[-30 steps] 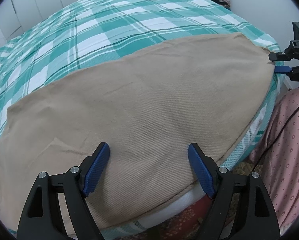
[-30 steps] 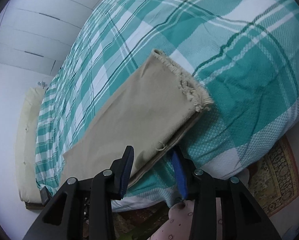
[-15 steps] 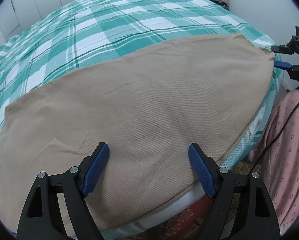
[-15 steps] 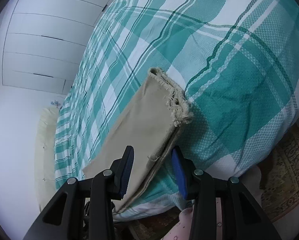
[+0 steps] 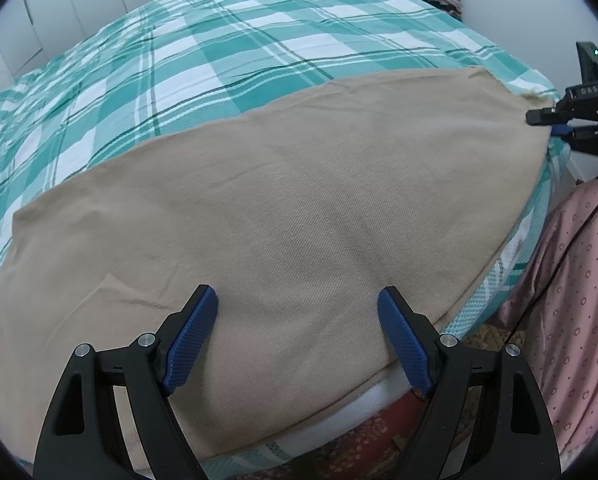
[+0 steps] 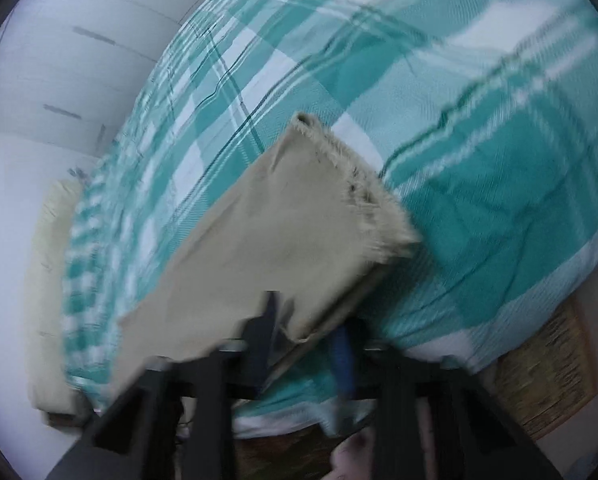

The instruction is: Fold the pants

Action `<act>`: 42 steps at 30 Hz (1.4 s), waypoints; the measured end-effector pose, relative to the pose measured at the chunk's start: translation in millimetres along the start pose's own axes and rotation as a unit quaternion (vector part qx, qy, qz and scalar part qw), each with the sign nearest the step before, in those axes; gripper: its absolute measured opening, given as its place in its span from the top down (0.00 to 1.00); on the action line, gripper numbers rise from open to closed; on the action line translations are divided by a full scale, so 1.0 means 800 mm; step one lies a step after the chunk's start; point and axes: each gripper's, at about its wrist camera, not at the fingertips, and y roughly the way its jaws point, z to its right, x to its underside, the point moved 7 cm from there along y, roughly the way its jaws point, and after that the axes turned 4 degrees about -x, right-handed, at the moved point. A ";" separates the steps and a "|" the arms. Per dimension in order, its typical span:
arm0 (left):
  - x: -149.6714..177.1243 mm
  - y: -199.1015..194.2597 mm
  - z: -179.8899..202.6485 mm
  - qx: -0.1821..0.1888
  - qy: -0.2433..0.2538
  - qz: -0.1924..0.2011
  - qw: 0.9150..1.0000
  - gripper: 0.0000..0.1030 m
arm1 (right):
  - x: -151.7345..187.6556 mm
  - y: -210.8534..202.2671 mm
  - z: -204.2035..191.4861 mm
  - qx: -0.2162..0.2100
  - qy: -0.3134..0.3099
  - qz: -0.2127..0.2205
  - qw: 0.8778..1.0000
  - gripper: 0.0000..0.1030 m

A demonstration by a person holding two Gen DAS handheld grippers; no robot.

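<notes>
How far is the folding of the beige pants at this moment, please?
Done: the beige pants lie flat lengthwise on the checked bed cover, seemingly leg on leg. In hand: the right claw has just been closing on the near edge by the frayed hem; the left claw hovers open over the cloth. Left: the crosswise folds.

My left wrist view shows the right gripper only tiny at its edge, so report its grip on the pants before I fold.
Observer: In the right wrist view the right gripper has just been closing its jaws, with the near edge of the pants between them, close to the hem.
Operator: Say which layers.
Observer: Two layers show there, the lower peeking out past the upper; blur hides whether both are pinched.
</notes>
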 end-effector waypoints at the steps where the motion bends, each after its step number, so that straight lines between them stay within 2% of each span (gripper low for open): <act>1: 0.000 -0.001 0.000 0.002 -0.001 0.001 1.000 0.18 | -0.001 -0.003 -0.004 0.004 -0.011 0.007 1.000 0.89; 5: 0.001 -0.013 -0.013 0.026 -0.009 -0.015 0.999 0.16 | -0.003 -0.033 -0.038 0.003 -0.054 0.059 0.997 0.92; 8: 0.006 -0.039 -0.057 0.048 -0.060 -0.011 0.997 0.17 | 0.001 -0.072 -0.094 -0.010 -0.116 0.103 0.988 0.92; 10: 0.015 -0.054 -0.102 0.046 -0.105 -0.006 0.993 0.17 | 0.010 -0.097 -0.153 -0.020 -0.181 0.123 0.976 0.92; 13: 0.036 -0.074 -0.177 0.026 -0.177 0.004 0.984 0.17 | 0.037 -0.127 -0.252 -0.034 -0.288 0.140 0.947 0.92; 17: 0.077 -0.097 -0.266 -0.001 -0.269 0.019 0.963 0.17 | 0.093 -0.129 -0.379 -0.065 -0.408 0.135 0.901 0.92; 18: 0.091 -0.102 -0.288 -0.007 -0.294 0.023 0.956 0.17 | 0.117 -0.121 -0.417 -0.080 -0.442 0.124 0.885 0.92; 20: 0.112 -0.107 -0.318 -0.015 -0.329 0.026 0.944 0.17 | 0.165 -0.095 -0.471 -0.113 -0.485 0.096 0.862 0.92; 23: 0.151 -0.109 -0.364 -0.030 -0.384 0.028 0.923 0.16 | 0.227 -0.043 -0.522 -0.162 -0.507 0.042 0.845 0.90; 25: 0.173 -0.109 -0.385 -0.045 -0.409 0.027 0.911 0.17 | 0.280 0.012 -0.544 -0.214 -0.498 -0.038 0.840 0.77; 26: 0.188 -0.109 -0.395 -0.052 -0.425 0.025 0.903 0.17 | 0.302 0.031 -0.545 -0.231 -0.490 -0.077 0.837 0.59; 27: 0.203 -0.108 -0.406 -0.054 -0.443 0.023 0.895 0.17 | 0.313 0.041 -0.543 -0.238 -0.485 -0.092 0.836 0.57; 29: 0.225 -0.111 -0.421 -0.047 -0.471 0.028 0.881 0.17 | 0.315 0.047 -0.529 -0.244 -0.476 -0.092 0.840 0.57; 31: 0.238 -0.115 -0.430 -0.040 -0.487 0.039 0.872 0.17 | 0.291 0.049 -0.504 -0.224 -0.459 -0.070 0.857 0.57; 32: 0.239 -0.117 -0.432 -0.038 -0.490 0.045 0.870 0.17 | 0.272 0.052 -0.486 -0.197 -0.448 -0.049 0.871 0.57; 34: 0.234 -0.117 -0.431 -0.044 -0.487 0.047 0.871 0.17 | 0.227 0.067 -0.429 -0.117 -0.422 -0.009 0.899 0.57; 36: 0.222 -0.116 -0.420 -0.045 -0.473 0.051 0.878 0.17 | 0.205 0.085 -0.384 -0.066 -0.407 -0.008 0.911 0.60; 38: 0.198 -0.115 -0.400 -0.035 -0.447 0.058 0.892 0.17 | 0.208 0.110 -0.351 -0.052 -0.394 -0.033 0.917 0.63; 41: 0.151 -0.112 -0.359 -0.022 -0.383 0.064 0.921 0.17 | 0.242 0.163 -0.308 -0.029 -0.392 -0.089 0.915 0.63; 42: 0.132 -0.108 -0.339 -0.016 -0.357 0.063 0.932 0.17 | 0.250 0.175 -0.292 -0.009 -0.398 -0.084 0.913 0.63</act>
